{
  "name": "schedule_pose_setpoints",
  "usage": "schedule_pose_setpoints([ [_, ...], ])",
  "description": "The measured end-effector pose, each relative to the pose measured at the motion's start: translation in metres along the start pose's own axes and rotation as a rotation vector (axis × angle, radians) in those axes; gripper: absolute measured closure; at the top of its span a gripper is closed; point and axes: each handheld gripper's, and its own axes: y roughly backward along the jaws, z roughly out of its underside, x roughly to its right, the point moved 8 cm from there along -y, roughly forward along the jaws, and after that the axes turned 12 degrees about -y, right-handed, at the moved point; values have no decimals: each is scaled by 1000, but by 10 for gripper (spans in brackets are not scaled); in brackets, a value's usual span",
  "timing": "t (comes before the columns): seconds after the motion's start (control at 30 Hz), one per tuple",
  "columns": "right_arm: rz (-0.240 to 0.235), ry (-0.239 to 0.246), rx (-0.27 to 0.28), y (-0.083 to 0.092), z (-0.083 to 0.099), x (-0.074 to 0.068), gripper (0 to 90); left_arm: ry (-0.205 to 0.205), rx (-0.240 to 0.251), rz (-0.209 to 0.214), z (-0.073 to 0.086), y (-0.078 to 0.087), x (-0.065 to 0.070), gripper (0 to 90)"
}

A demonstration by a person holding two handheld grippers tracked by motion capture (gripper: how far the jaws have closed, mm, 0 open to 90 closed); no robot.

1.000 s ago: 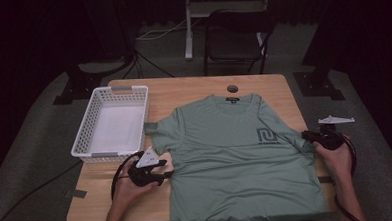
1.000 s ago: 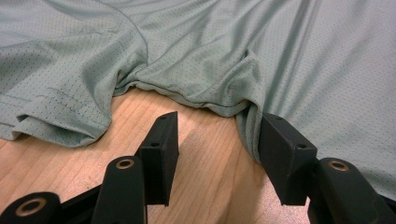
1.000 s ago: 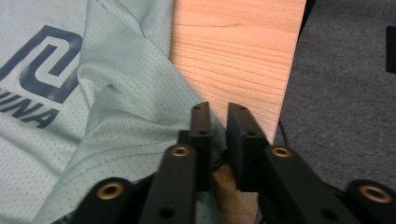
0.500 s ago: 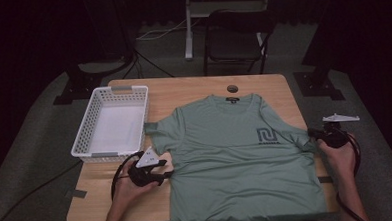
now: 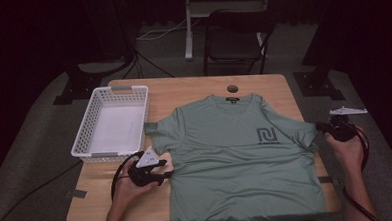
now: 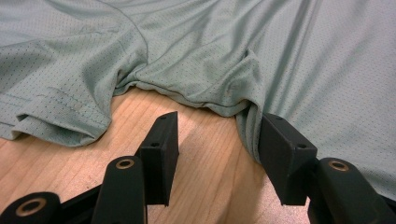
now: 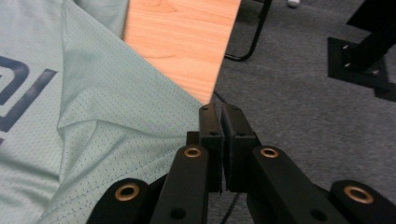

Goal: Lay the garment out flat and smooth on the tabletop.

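Change: the right gripper [image 5: 329, 128] has shifted a little outward and up at the right table edge since the earlier frames, and its jaws have just been closing; the left gripper [image 5: 163, 174] has not moved.
Left gripper, near left: jaws stand apart on the bare wood just beside the shirt's left side. In the left gripper view one pad touches the bunched edge under the sleeve, but nothing is pinched.
T-shirt [image 5: 241, 163]: green, face up, spread flat over the middle and right of the table [image 5: 193, 93], hem at the near edge, collar toward the far side. Left sleeve lies on the wood, right sleeve [image 5: 305, 135] reaches the table's right edge.
Right gripper, right edge: jaws pressed together. The right gripper view shows the sleeve cloth running into them, so it reads as pinched on the right sleeve's edge.
Basket [image 5: 87, 140]: white, left of the shirt, apart from it.
Far side: small dark round object [image 5: 232, 88] beyond the collar.
Step in hand: judged as taking hold of both sides to start a fold.
Next move: the left gripper needs to close on the edge by the left sleeve; then both can lift and carry cloth inward.
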Motion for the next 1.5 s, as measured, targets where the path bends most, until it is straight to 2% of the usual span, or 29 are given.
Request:
schedule_pose_setpoints([
  [0.23,57,33,10,8,-17,5,874,1,1,-1,0,0,0,499],
  [0.53,115,64,74,29,-49,8,873,0,2,-2,0,0,0,499],
  [0.8,150,67,106,38,-58,13,870,1,1,-1,0,0,0,499],
  [0.9,147,61,103,38,-58,14,867,1,1,-1,0,0,0,499],
  [0.97,142,65,92,35,-55,14,847,1,1,-1,0,0,0,499],
  [1.13,106,64,83,27,-42,6,691,1,1,-1,0,0,0,499],
  [1.33,16,93,57,18,-17,-20,592,-1,0,-2,0,0,0,499],
  [1.5,-58,85,64,18,7,-46,539,-1,-2,-3,0,0,0,496],
])
